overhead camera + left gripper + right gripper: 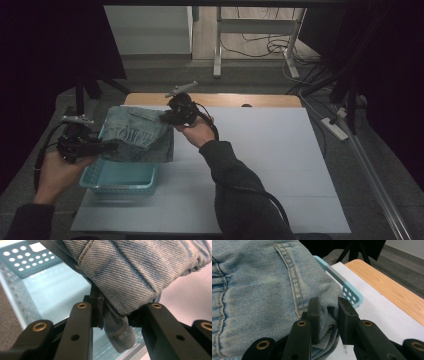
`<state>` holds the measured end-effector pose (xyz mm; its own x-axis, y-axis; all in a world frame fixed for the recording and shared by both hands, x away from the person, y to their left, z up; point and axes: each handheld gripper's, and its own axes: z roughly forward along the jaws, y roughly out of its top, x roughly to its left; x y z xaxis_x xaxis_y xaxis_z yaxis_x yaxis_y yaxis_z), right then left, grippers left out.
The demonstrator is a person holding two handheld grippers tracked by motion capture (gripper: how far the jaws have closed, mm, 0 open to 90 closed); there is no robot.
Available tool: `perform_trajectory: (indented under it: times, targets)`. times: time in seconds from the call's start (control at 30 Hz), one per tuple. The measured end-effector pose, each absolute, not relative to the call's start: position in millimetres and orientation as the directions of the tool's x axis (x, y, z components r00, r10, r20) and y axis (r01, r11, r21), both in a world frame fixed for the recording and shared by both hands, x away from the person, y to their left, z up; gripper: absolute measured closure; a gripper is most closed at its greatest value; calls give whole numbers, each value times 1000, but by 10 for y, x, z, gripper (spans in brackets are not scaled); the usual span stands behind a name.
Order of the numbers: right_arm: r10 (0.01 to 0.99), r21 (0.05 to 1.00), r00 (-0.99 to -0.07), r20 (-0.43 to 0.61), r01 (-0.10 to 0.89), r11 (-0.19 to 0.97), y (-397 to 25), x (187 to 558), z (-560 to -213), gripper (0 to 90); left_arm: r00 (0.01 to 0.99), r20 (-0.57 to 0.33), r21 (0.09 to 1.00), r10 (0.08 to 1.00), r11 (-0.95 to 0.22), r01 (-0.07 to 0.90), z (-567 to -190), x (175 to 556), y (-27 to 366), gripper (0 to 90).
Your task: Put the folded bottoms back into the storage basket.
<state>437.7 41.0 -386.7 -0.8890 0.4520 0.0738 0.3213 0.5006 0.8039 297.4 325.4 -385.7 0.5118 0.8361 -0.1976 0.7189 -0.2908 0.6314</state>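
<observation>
While both hands hold up the denim garment (140, 132), it hangs spread out directly above the blue basket (120, 182), w/ the lower edge dropping toward the inside of the basket. The left gripper (102, 147) is at the near-left side of the basket and pinches a folded corner of the denim; in the left gripper view its jaws are narrow, closed onto a rolled hem of the garment (120, 277), and the perforated wall of the basket (15, 297) is seen just behind and below. The right gripper (167, 117) is at the far-right side of the basket, above its rim. In the right gripper view its jaws are also narrow and clamp a bunch of the cloth (262, 290), approx. beside a stitched seam of a pocket, and one corner of the basket (350, 295) w/ round holes comes out from under the denim. The basket stands on the white sheet (260, 165), near its left edge, and the wooden table edge (240, 100) lies beyond the basket, at the far side.
</observation>
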Motion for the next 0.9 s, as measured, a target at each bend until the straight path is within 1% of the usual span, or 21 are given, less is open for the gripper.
perform_trajectory:
  times: [0.57,0.9]
  targets:
    - [413,814,-906,96,310,491,828,4328,-3940,738,482,-175,610,858,-290,738,-3855,2884,3675,701]
    - [405,797,-909,93,312,518,974,4312,-4097,737,467,-175,594,867,-285,752,-4056,2879,3777,702]
